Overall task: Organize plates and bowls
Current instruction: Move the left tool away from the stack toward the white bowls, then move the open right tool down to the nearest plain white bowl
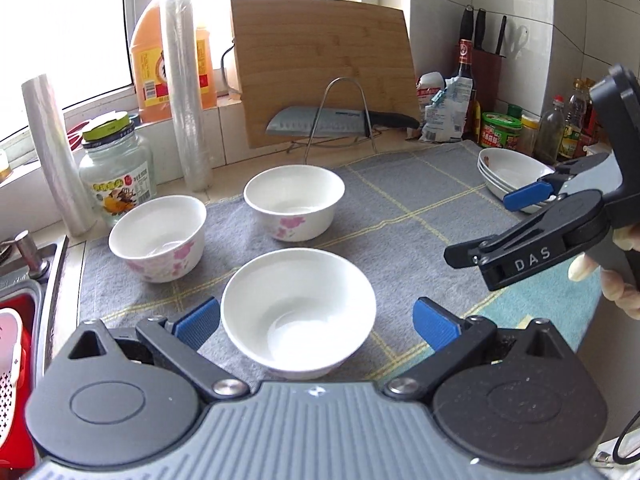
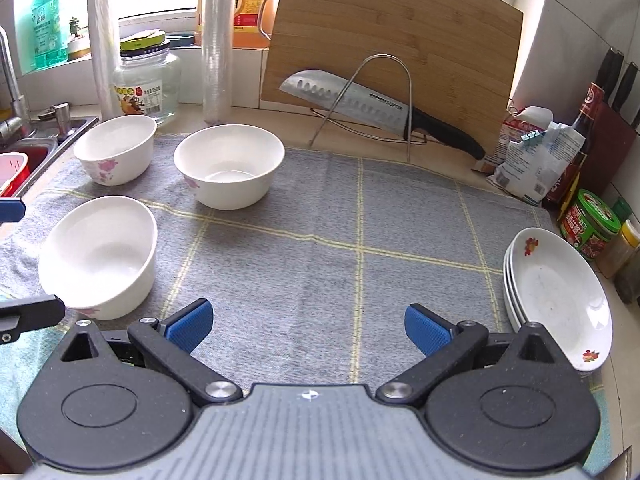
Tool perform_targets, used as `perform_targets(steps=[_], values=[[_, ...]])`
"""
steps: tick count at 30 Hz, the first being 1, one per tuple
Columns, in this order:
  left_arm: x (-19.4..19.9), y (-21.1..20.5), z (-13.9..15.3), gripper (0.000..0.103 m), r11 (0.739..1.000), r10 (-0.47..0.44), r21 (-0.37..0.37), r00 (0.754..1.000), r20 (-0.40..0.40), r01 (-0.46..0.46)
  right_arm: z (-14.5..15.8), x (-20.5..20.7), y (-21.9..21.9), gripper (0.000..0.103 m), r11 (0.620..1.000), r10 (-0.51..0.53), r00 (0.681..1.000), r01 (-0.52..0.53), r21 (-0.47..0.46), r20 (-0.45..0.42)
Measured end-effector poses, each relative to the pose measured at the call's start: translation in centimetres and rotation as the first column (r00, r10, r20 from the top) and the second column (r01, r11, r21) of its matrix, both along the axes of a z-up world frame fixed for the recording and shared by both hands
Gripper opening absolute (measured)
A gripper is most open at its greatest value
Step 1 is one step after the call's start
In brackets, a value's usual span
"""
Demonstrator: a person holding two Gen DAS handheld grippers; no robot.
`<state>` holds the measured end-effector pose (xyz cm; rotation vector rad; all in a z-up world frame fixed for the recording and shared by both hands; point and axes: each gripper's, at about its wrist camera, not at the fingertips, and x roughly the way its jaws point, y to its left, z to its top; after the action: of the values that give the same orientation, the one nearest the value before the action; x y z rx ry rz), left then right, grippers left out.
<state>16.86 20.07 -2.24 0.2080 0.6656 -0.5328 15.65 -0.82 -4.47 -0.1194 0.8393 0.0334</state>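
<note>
three bowls (image 2: 228,166) left on mat (image 2: 320,240) | stacked plates (image 2: 560,292) right

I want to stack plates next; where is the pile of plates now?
In the right wrist view, the pile of plates sits at the right edge of the grey cloth, beside the green-lidded jar.

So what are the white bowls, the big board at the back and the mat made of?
The three white bowls look like glazed ceramic: glossy, with pink flower prints. They could be melamine.
The cutting board looks like bamboo or wood: tan, matte, with visible grain strips.
The grey mat looks like soft woven cloth: fuzzy, with yellow lines.
</note>
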Motion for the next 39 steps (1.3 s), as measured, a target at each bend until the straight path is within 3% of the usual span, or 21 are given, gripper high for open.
perform_targets(steps=[7,16,22,28,32,39], values=[[1.4,2.1,-3.7,0.102,1.0,-0.026,0.006,0.994,-0.104,0.027,0.1,0.1,2.6,0.103,1.0,0.029,0.999,-0.029,0.007,0.016],[2.6,1.2,-6.5,0.102,0.997,-0.071,0.009,0.985,-0.159,0.073,0.0,0.5,3.7,0.103,0.996,0.086,0.996,-0.086,0.022,-0.001],[2.4,0.8,-7.1,0.102,0.997,-0.046,0.06,0.993,-0.107,0.052,-0.4,1.7,3.9,0.103,0.988,0.145,0.989,-0.145,0.045,-0.004],[2.6,0.5,-7.1,0.102,0.998,-0.017,0.057,0.995,-0.1,0.023,-1.6,3.2,4.2,0.103,0.97,0.235,0.971,-0.232,0.074,-0.034],[2.6,0.5,-7.1,0.102,0.999,-0.002,0.053,0.995,-0.096,0.007,-2.1,3.9,2.7,0.103,0.957,0.253,0.966,-0.242,0.157,-0.053],[2.8,0.2,-7.1,0.102,0.998,0.024,0.053,0.995,-0.094,-0.019,-1.6,4.9,1.7,0.103,0.945,0.275,0.959,-0.258,0.202,-0.06]])
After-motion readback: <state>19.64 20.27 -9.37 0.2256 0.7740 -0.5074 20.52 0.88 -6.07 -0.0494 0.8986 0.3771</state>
